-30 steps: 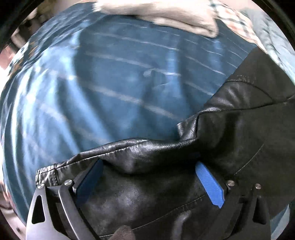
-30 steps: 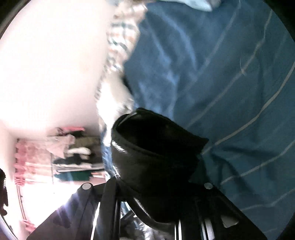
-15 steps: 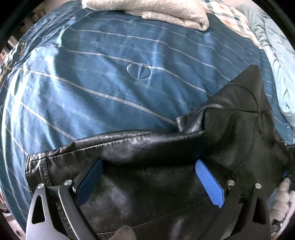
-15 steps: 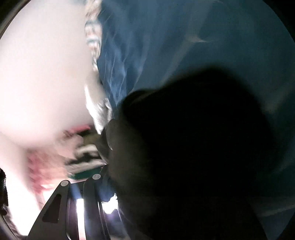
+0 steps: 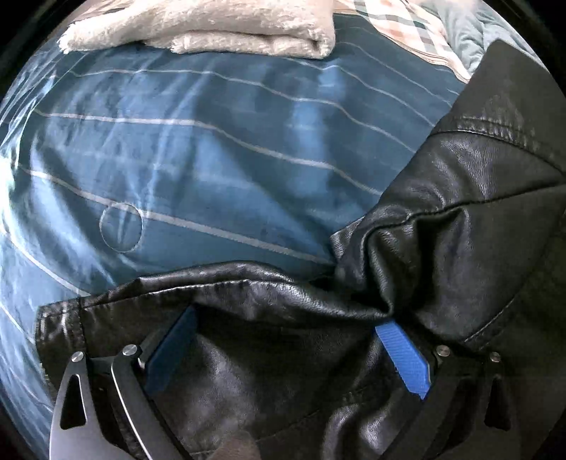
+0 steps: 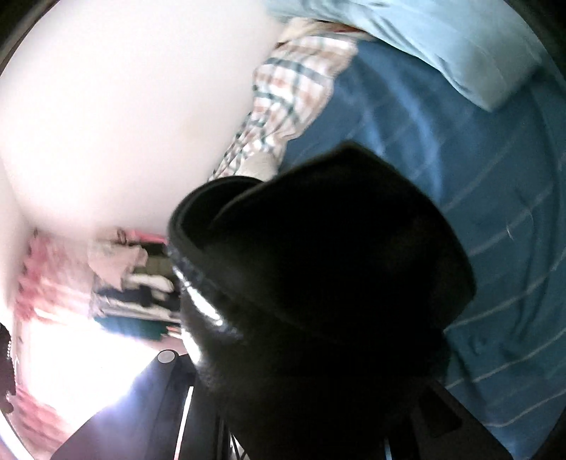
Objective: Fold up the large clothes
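A black leather jacket [image 5: 442, 219] lies on a blue striped bed cover [image 5: 212, 159]. In the left wrist view its hem edge drapes over my left gripper [image 5: 283, 339]. The blue pads [image 5: 403, 357] stand wide apart with loose leather between them, so the gripper is open. In the right wrist view a dark bunch of the jacket [image 6: 318, 265] fills the lower middle and hides my right gripper's fingers. It seems held up above the bed cover [image 6: 495, 212]. I cannot see the jaws.
A folded cream fleece blanket [image 5: 212, 24] lies at the far edge of the bed. A plaid cloth [image 5: 406, 24] [image 6: 293, 95] and a light blue pillow [image 6: 442, 46] lie beside it. A clothes rack [image 6: 134, 279] stands by a bright wall.
The left gripper has moved forward over the bed, so the cream blanket is nearer. The right gripper has swung with its bunch of jacket; the view was blurred and is clearer now.
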{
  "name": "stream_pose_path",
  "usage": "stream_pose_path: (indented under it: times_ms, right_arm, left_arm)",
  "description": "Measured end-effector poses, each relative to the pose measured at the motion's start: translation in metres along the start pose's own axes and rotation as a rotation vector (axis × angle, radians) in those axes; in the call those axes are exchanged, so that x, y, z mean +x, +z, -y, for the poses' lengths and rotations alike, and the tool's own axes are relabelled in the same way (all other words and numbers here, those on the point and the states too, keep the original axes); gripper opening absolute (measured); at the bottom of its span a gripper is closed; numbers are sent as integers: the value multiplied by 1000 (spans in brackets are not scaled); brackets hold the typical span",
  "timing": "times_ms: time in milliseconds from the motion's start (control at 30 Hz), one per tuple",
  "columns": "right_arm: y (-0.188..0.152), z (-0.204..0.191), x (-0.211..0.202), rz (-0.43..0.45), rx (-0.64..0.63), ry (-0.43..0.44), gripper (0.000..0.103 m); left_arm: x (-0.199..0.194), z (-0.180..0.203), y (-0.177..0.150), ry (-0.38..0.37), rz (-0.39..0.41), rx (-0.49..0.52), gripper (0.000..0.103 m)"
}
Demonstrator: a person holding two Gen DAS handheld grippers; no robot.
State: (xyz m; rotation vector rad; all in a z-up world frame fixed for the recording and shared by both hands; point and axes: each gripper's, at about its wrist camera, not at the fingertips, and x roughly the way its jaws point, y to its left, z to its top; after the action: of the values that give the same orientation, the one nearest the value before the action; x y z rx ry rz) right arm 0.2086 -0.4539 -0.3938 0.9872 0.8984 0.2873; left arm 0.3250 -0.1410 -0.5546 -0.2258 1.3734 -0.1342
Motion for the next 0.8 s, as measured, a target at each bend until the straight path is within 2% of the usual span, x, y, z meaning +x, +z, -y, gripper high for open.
stream_pose_path:
  times_ms: [100,200,267,367,433,500,567,667,700,733,800]
  right_arm:
    - [-22,-32,7,-44,-82,4,15]
    - [-67,-72,25,-122,-184,10,15]
    - [-100,-92,45,-182,-245,15,15]
    - [-172,-117,96,-320,-347,2,15]
    - [-208,-117,130,-394,-393,-33,15]
    - [-259,-108,157,-482,-424,-89,16]
    - [-295,-91,190,-579,-413,-166,19]
    - [-319,-82,216,-680,-439,-257,24]
    - [-322,-88,214,-691,-465,-248,36]
    - [-323,-99,208,-711,-506,-217,65]
    - [-323,-122,190,-740,-590,-175,92]
  left_arm:
    - [-38,-37,-16,-40,45,-114,103]
    - [-84,-89,-47,-45,105,-240,103]
    - [-114,-133,-81,-6,135,-329,103]
    - [-152,-184,-137,94,146,-435,103]
    - [-169,-211,-167,166,141,-484,103]
    - [-181,-245,-202,225,133,-540,103]
    - [-190,-267,-221,264,134,-588,103]
    - [-209,-289,-240,297,140,-636,103]
    - [-212,-298,-244,297,148,-646,103]
    - [-219,-301,-246,294,159,-652,103]
    - [-232,-298,-244,278,184,-659,103]
